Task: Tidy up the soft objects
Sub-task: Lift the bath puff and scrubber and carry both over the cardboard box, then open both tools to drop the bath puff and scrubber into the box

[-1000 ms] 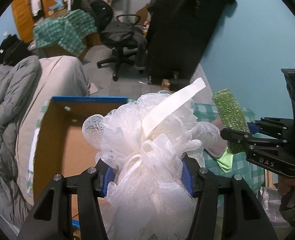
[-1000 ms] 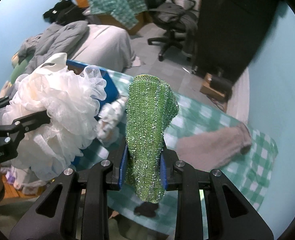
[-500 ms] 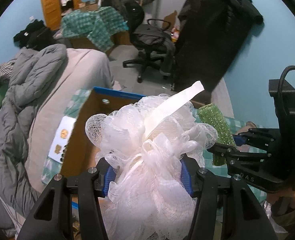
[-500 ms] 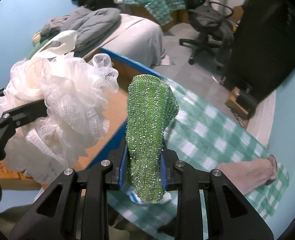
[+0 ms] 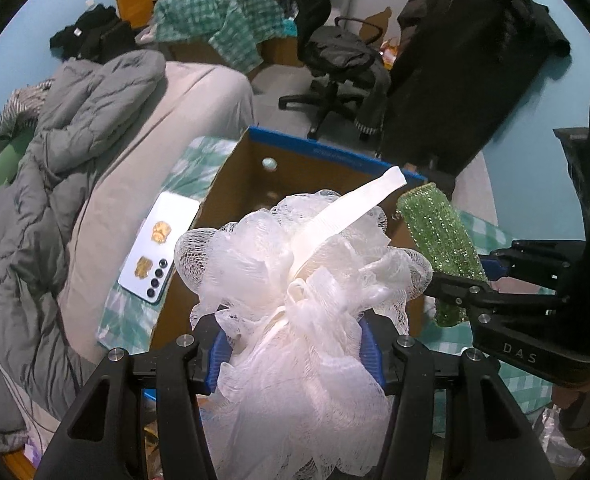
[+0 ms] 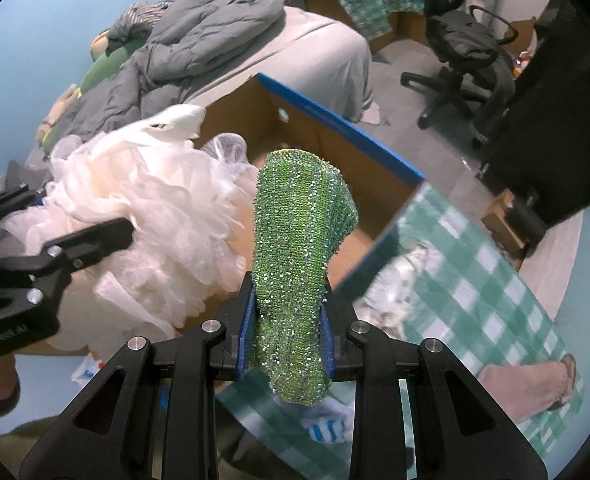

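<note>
Over the cardboard box: my left gripper (image 5: 295, 356) pinches a white mesh bath pouf (image 5: 303, 280) between its blue pads, the netting bulging out above and below the jaws and its flat white ribbon loop (image 5: 351, 208) sticking up toward the far rim. My right gripper (image 6: 285, 334) is clamped on a glittery green scrubbing sponge (image 6: 299, 256), which stands upright out of the narrow gap between the pads, its lower end hanging beneath them. In the left wrist view the right gripper comes in from the right edge with the sponge tilted toward the pouf, the two soft things close together, whether touching I cannot tell.

Both loads hang above the open cardboard box (image 5: 323, 160), brown inside with a blue-edged rim, which sits on a table covered by a green-and-white checked cloth (image 6: 475, 292). A pale smartphone (image 5: 159, 248) lies camera-side up on the cloth just beside the box's left wall. In the right wrist view a beige cloth (image 6: 535, 384) rests on the checked cloth near the lower right, well apart from the box, and a blue-and-white striped piece (image 6: 327, 426) shows just under the sponge.

Behind the table: a bed with a rumpled grey quilt (image 5: 55, 152) and a black office chair (image 5: 335, 64) heaped with dark clothing.
</note>
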Demonstrator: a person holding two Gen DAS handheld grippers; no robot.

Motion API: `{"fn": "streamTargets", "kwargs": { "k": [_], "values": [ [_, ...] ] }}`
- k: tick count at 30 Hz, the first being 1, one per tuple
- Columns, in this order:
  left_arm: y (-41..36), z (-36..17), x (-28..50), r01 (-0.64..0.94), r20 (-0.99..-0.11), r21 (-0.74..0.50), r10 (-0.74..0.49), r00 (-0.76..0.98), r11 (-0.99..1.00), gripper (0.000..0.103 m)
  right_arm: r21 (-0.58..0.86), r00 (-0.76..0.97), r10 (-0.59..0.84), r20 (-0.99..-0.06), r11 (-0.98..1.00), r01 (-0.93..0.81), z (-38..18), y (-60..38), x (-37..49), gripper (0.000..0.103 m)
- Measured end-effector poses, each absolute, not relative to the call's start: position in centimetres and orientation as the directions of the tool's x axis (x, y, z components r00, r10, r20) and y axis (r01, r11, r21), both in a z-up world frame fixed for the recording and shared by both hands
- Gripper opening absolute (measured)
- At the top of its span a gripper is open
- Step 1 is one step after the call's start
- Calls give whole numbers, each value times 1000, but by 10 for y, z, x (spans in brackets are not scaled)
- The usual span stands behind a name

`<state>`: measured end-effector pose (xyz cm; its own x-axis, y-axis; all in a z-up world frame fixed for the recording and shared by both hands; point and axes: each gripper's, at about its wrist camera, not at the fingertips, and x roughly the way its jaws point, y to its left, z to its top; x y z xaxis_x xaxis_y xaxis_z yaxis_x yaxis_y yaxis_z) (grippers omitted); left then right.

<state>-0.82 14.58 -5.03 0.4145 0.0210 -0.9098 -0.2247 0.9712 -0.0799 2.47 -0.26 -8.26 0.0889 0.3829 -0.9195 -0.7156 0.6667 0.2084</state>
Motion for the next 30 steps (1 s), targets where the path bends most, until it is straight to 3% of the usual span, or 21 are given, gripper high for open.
{"fn": "streamTargets", "kwargs": {
  "k": [7, 9, 11, 16, 18, 30],
  "values": [
    [158, -72, -6, -240, -932, -51, 40, 361, 969, 58, 215, 59, 361, -931, 671, -710, -99, 20, 28, 27],
    [160, -77, -6, -251, -939, -40, 49, 340, 967, 61, 223, 49, 360, -932, 673, -705, -101, 24, 30, 31],
    [162, -82, -5, -264, -946, -29, 58, 318, 964, 63, 220, 47, 350, -936, 682, -698, -104, 26, 32, 49],
    [168, -82, -7, -270, -945, -24, 66, 321, 963, 72, 218, 67, 358, -931, 694, -686, -100, 27, 34, 67],
    [167, -80, -7, -263, -941, -11, 79, 329, 965, 79, 214, 77, 360, -930, 699, -682, -97, 26, 35, 68],
    [159, -61, -11, -222, -928, -1, 82, 363, 975, 81, 182, 140, 351, -926, 738, -650, -77, 3, 36, 75]
  ]
}}
